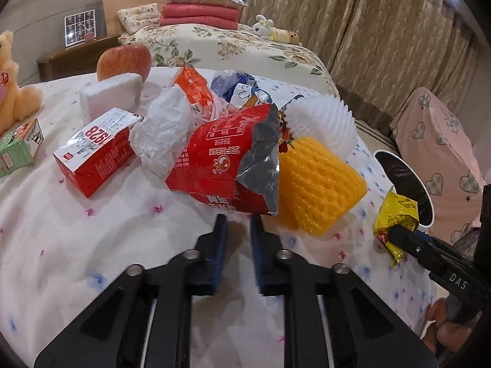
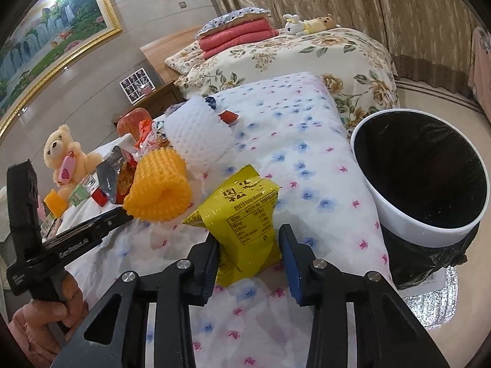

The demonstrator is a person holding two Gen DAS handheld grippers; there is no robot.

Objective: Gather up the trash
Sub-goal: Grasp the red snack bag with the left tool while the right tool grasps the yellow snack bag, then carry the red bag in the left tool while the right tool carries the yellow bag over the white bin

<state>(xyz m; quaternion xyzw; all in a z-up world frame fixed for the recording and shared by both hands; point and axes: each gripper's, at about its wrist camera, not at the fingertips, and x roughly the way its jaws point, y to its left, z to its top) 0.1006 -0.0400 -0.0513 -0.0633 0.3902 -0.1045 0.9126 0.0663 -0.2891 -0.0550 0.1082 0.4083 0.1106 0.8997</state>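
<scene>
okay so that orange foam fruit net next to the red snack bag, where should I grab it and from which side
Grip the orange foam net across its rolled open end, the part nearest you. It lies on its side with that hollow end clear of the red snack bag and white foam net, so come in from the bed's near edge, jaws either side of the soft roll. It should squash easily.

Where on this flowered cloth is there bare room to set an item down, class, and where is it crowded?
Free: the cloth between the white foam net, the yellow packet and the bin side; also the near strip below the red carton. Crowded: the middle heap around the red snack bag and yellow foam net.
</scene>
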